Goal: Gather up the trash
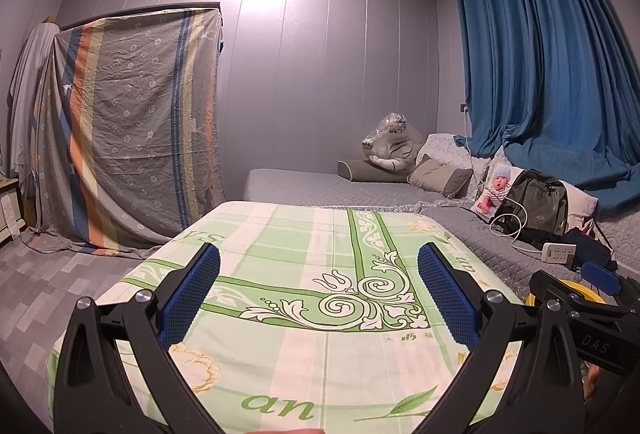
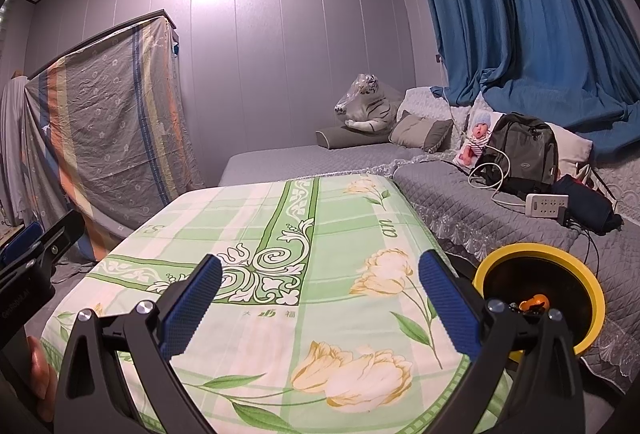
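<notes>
Over the green floral cloth (image 1: 304,274) covering the desk, both sets of fingers are spread wide with nothing between them: left gripper (image 1: 318,298), right gripper (image 2: 320,304). No loose trash shows anywhere on the cloth as far as I can see. The only trash visible is some small orange stuff (image 2: 534,302) down in the yellow-rimmed bin (image 2: 592,286), which sits just beside the desk's right edge, against the gray bed (image 2: 460,210).

The bin's mouth faces up and is tipped toward the camera; its long axis looks roughly vertical. The orange bit is too small to give a direction.

What could go wrong, I'd guess: the right gripper hangs close to the bin's rim, so a careless swing could knock it over and spill it. The cloth could also snag on a finger.
</notes>
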The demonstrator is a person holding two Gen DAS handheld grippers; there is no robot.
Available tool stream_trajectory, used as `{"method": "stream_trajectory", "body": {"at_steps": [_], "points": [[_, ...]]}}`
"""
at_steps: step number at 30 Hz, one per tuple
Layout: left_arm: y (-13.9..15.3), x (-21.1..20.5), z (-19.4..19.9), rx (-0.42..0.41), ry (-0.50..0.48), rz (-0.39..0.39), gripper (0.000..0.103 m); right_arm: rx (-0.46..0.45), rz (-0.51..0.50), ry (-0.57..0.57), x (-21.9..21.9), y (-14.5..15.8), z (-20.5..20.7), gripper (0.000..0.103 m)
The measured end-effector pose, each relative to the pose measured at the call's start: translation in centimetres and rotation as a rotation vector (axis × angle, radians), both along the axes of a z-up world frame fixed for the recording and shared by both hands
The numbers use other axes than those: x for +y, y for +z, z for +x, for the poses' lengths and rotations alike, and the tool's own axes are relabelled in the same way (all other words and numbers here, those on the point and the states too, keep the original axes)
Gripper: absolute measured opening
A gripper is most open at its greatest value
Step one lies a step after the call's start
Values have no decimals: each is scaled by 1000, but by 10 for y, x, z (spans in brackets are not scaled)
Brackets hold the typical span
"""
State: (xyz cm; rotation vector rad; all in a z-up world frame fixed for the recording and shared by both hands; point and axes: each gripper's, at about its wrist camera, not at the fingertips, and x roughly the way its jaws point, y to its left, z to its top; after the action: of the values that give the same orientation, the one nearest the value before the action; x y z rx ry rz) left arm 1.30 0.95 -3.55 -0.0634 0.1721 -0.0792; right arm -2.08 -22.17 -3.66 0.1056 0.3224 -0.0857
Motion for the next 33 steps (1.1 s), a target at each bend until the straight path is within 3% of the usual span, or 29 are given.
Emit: {"method": "stream_trajectory", "body": {"at_steps": [33], "points": [[-7, -6, 7, 26, 3, 16, 95, 16, 19, -7, -2, -9, 1, 95]]}}
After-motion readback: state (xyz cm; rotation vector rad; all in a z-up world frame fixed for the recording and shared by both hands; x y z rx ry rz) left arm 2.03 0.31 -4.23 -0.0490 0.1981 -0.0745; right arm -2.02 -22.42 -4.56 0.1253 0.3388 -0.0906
